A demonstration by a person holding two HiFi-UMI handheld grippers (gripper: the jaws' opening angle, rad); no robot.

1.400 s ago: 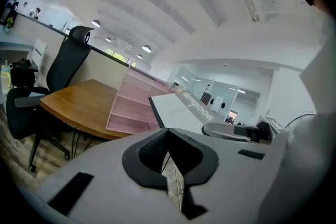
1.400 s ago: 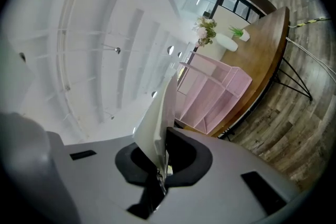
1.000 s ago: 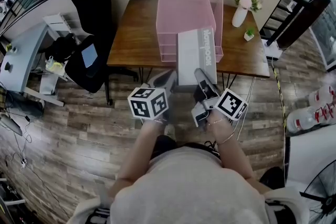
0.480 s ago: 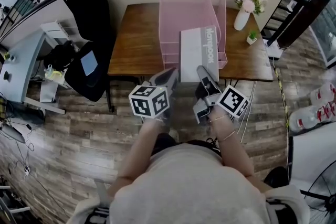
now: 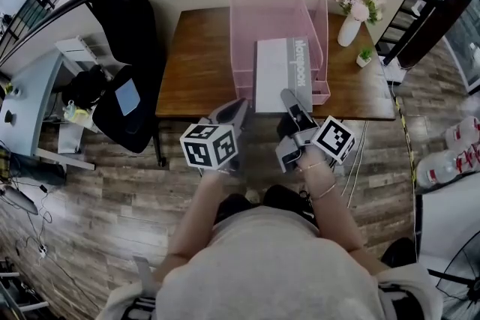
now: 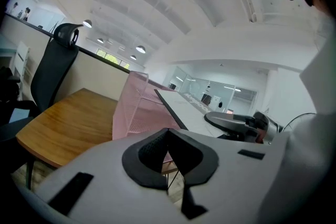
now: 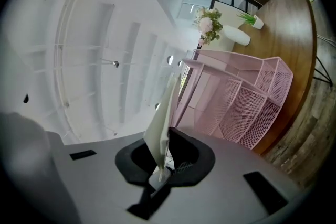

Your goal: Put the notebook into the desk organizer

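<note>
A grey-and-white notebook [image 5: 279, 71] is held roughly level over the near part of the pink mesh desk organizer [image 5: 266, 15], which stands on the wooden desk [image 5: 199, 64]. My right gripper [image 5: 288, 97] is shut on the notebook's near edge. In the right gripper view the notebook [image 7: 163, 118] rises edge-on from between the pads, with the organizer [image 7: 236, 107] beyond. My left gripper [image 5: 238, 110] is shut on nothing, just left of the notebook's near corner. The left gripper view shows the notebook [image 6: 184, 107] passing above the organizer [image 6: 139, 107].
A white vase of flowers [image 5: 351, 11] and a small potted plant [image 5: 364, 56] stand on the desk right of the organizer. A black office chair [image 5: 120, 26] is left of the desk. A partition wall runs behind the desk.
The notebook has moved away from me, so more of it lies over the organizer. Both grippers have shifted slightly forward with it.
</note>
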